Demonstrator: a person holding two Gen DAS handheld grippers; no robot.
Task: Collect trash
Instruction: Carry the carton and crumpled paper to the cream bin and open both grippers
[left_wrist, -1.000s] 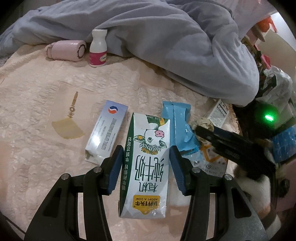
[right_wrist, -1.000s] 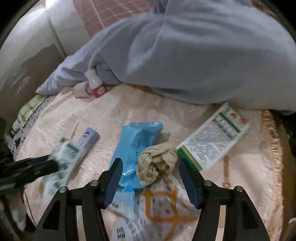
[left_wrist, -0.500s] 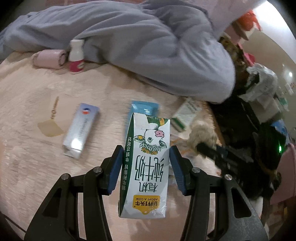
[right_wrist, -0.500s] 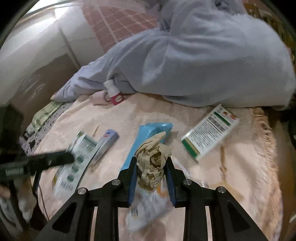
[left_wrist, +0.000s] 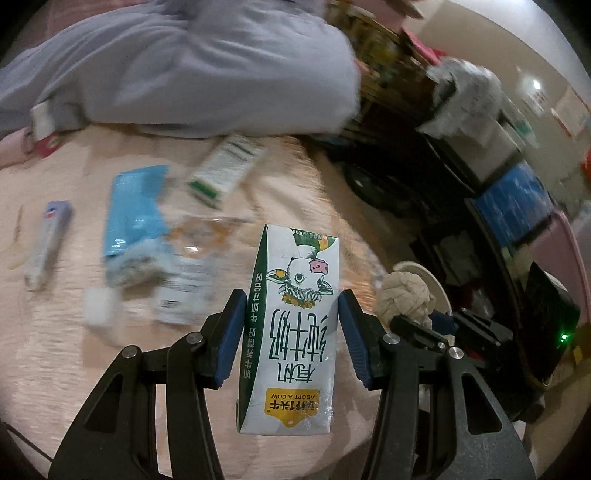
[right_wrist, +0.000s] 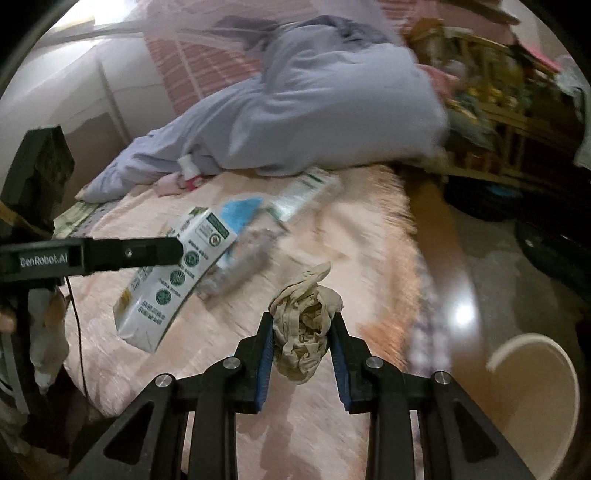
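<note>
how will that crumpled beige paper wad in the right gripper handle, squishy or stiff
Probably squishy: the crumpled paper wad bulges above and below the right gripper, whose pads press its sides. Likely very light, being loose folds. A loose flap at its top suggests it may unravel or slip if the grip eases.

A bed covered in a pink blanket (left_wrist: 74, 350) holds a blue wrapper (left_wrist: 135, 206), a white-green box (left_wrist: 225, 164), and a rumpled grey duvet (left_wrist: 184, 70).

Blurring beyond reading: blue wrapper (left_wrist: 135, 210), clear wrapper (left_wrist: 192, 269) on the bed; cutting off bucket (right_wrist: 532, 398) at frame edge.
</note>
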